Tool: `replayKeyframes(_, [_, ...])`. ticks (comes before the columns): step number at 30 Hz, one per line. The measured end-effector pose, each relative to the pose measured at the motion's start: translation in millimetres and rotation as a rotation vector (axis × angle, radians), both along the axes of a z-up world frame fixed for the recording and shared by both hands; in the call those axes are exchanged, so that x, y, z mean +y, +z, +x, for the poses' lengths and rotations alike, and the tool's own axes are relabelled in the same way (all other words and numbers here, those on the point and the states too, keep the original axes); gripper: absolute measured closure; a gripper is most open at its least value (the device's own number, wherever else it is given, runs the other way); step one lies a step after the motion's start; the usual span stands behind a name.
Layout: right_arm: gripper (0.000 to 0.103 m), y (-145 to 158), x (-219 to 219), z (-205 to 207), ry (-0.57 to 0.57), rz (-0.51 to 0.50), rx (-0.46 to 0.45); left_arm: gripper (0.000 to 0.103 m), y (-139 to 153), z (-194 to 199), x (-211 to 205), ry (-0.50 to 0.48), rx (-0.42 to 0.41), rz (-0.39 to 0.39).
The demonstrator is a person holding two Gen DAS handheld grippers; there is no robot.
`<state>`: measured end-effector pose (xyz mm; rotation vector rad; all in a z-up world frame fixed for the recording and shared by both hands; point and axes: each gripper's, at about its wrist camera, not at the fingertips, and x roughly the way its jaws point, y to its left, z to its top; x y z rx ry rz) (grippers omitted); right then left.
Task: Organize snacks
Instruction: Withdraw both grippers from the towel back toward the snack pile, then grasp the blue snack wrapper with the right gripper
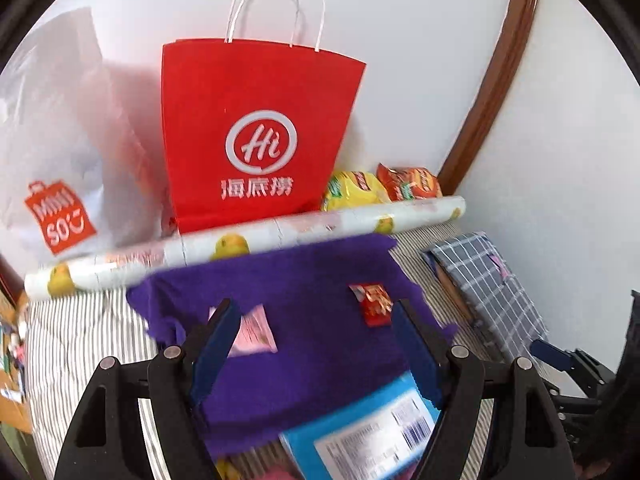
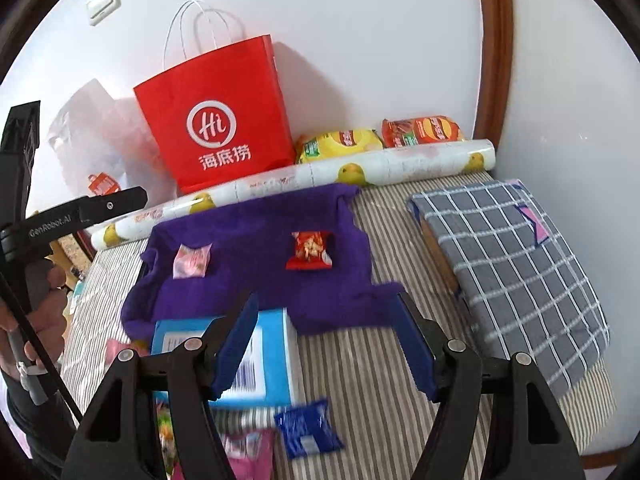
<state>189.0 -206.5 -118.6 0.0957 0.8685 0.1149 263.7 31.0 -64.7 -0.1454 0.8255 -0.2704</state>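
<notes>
A purple cloth [image 1: 312,340] [image 2: 256,252] lies on the striped bed. On it lie a pink snack packet [image 1: 254,330] [image 2: 192,261] at the left and a red snack packet [image 1: 374,299] [image 2: 310,250] at the right. A blue box [image 1: 368,436] [image 2: 272,360] rests at the cloth's near edge. A small dark blue packet [image 2: 308,428] and pink packets [image 2: 248,452] lie nearer. My left gripper [image 1: 316,312] is open and empty above the cloth. My right gripper [image 2: 326,306] is open and empty above the box and bedsheet.
A red paper bag [image 1: 256,136] [image 2: 218,120] and a white plastic bag [image 1: 60,184] [image 2: 96,136] stand against the wall. A rolled sheet [image 1: 248,240] [image 2: 304,176] lies in front; yellow [image 1: 352,190] and red [image 1: 410,182] noodle packs lie behind it. A checked pillow [image 1: 488,280] [image 2: 516,264] lies right.
</notes>
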Motion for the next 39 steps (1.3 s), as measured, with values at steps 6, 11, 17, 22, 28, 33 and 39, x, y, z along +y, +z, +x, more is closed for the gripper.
replayKeyframes(6, [0.034, -6, 1, -35, 0.028, 0.006, 0.016, 0.027, 2, -43, 11, 0.029, 0.011, 0.010])
replayKeyframes(11, [0.034, -29, 2, -54, 0.056, 0.018, 0.047, 0.027, -4, -75, 24, 0.059, 0.029, 0.008])
replayKeyframes(17, [0.046, -77, 5, -58, 0.135, -0.002, 0.095, 0.027, -24, -106, 38, 0.106, 0.082, 0.050])
replayKeyframes(22, [0.046, -99, 11, -56, 0.172, -0.029, 0.109, 0.027, -41, -125, 44, 0.117, 0.117, 0.077])
replayKeyframes(28, [0.046, -113, 15, -50, 0.185, -0.060, 0.112, 0.027, -61, -139, 49, 0.121, 0.162, 0.065])
replayKeyframes(33, [0.048, -129, 20, -44, 0.203, -0.044, 0.140, 0.027, -71, -145, 53, 0.121, 0.190, 0.061])
replayKeyframes(39, [0.065, -126, 19, -52, 0.204, -0.013, 0.124, 0.027, -75, -151, 55, 0.114, 0.193, 0.057])
